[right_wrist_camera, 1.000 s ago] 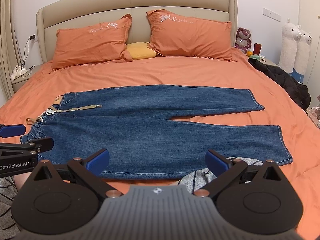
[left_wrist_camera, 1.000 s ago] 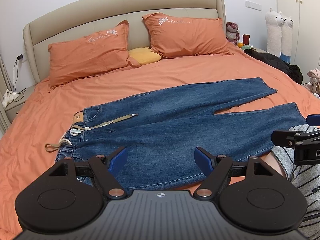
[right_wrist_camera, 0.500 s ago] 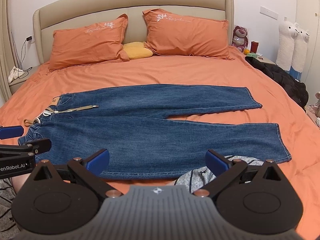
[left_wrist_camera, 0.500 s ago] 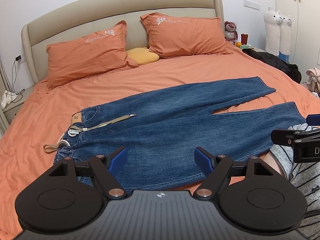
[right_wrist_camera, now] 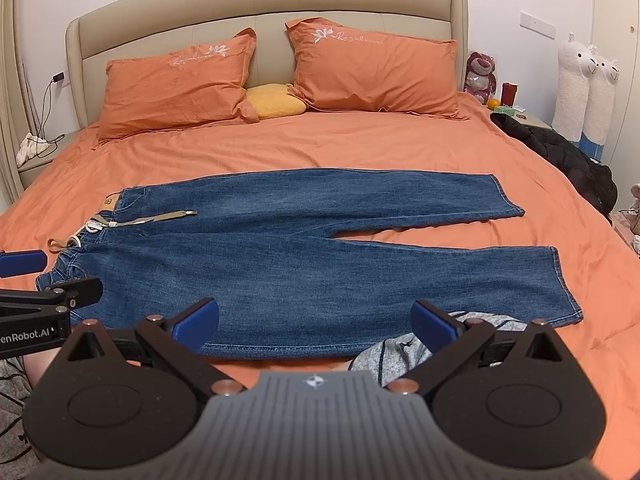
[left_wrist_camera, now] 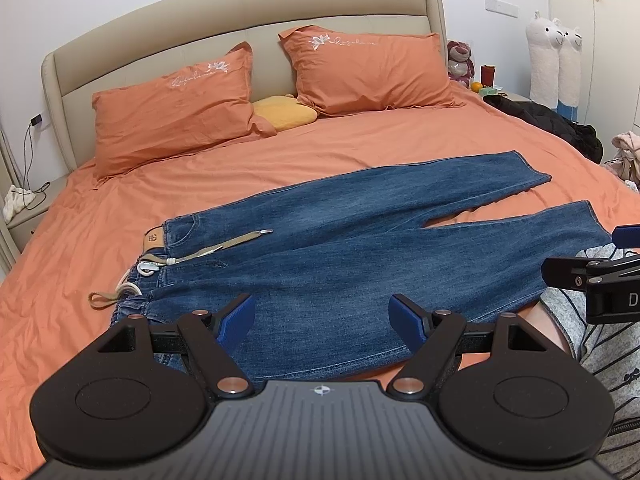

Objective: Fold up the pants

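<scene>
On orange bed [right_wrist_camera: 360,148]: jeans [right_wrist_camera: 304,256] spread flat, legs parted, waistband leftward, ready for lengthwise fold. Left gripper [left_wrist_camera: 322,320], right gripper [right_wrist_camera: 314,322] both wide apart, empty, poised above near edge; nothing grasped yet.

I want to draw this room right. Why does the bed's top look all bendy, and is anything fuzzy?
Left wrist view: the fisheye lens bows the beige padded headboard. Right wrist view: same bowing; the blue denim jeans look sharp, the gripper's grey ridged body at the bottom is blurred.
</scene>
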Tool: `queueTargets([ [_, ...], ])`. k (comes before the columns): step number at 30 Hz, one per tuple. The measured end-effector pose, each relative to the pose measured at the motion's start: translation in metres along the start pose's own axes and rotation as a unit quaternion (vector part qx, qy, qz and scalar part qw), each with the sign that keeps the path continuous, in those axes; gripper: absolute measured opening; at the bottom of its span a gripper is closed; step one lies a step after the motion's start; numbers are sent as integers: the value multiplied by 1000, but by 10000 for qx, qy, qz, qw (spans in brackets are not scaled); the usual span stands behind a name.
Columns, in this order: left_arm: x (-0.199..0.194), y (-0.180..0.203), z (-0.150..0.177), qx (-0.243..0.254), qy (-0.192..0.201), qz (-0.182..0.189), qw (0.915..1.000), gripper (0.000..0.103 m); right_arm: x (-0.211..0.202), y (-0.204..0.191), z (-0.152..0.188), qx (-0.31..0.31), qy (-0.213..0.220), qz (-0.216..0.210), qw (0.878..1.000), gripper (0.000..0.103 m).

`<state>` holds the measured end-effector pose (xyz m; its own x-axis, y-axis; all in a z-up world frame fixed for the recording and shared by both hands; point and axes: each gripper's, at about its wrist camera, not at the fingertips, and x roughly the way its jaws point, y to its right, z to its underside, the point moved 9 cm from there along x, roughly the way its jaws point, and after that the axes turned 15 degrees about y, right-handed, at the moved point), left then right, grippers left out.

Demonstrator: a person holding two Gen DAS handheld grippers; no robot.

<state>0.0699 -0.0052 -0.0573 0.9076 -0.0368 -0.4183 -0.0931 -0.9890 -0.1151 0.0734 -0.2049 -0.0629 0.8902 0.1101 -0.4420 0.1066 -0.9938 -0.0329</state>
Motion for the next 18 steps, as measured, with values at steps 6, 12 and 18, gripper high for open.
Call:
queueTargets([
  [6,0,1,0,31,-8,-15,10000,89,0,0,-1,-2,10,10,10000,98],
  [12,-1,1,0,32,-4,-18,10000,89,0,0,-1,-22,21,15,10000,98],
  [18,-1,1,0,33,-1,-17,10000,89,-1,0,0,-42,33,16,10000,98],
])
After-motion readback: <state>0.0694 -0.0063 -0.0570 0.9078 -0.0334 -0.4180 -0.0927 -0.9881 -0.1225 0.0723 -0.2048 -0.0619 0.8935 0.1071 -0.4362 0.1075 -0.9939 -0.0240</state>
